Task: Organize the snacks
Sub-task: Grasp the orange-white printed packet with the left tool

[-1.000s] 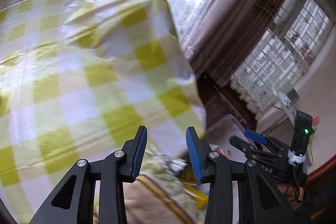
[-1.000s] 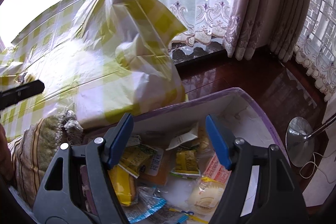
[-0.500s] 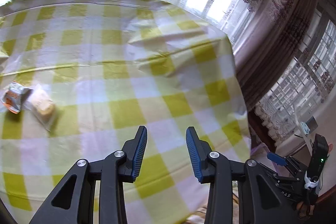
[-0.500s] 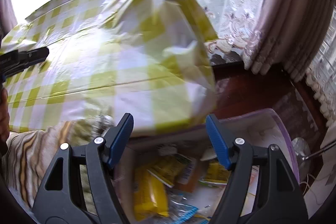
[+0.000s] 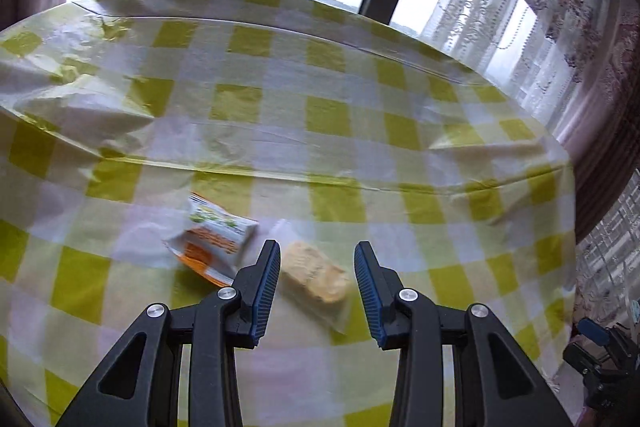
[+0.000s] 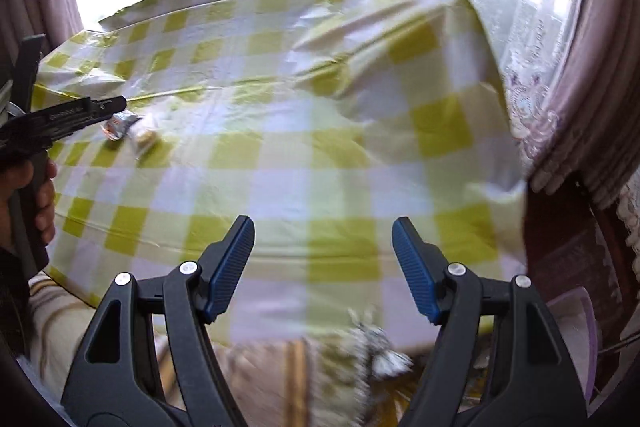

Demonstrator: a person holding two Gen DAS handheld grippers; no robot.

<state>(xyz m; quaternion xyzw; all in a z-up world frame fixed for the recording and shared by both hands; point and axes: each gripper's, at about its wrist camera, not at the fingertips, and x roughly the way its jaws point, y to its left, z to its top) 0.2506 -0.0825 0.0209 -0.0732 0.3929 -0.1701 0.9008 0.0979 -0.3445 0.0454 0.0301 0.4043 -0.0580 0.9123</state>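
Left wrist view | my left claw [image 5: 316, 287] gapes empty above the table [image 5: 400, 131] | biscuit pack [image 5: 314, 277] lies between its fingers, long axis slanting across | right claw [image 6: 322, 267] agape, well apart.

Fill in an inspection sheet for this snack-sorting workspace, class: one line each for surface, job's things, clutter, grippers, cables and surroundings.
Surface: table under a yellow-and-white checked tablecloth, creased, hanging over the edge.
Job's things: orange-and-green snack packet beside a clear-wrapped pale biscuit, both lying on the cloth.
Clutter: nothing seen on the cloth; a purple-rimmed bin shows below the table edge.
Grippers: left hand-held gripper open, empty, framing the biscuit; right hand-held gripper open, empty, over bare cloth.
Cables: nothing seen.
Surroundings: bright window, lace curtain, pink drapes, striped cushion below.
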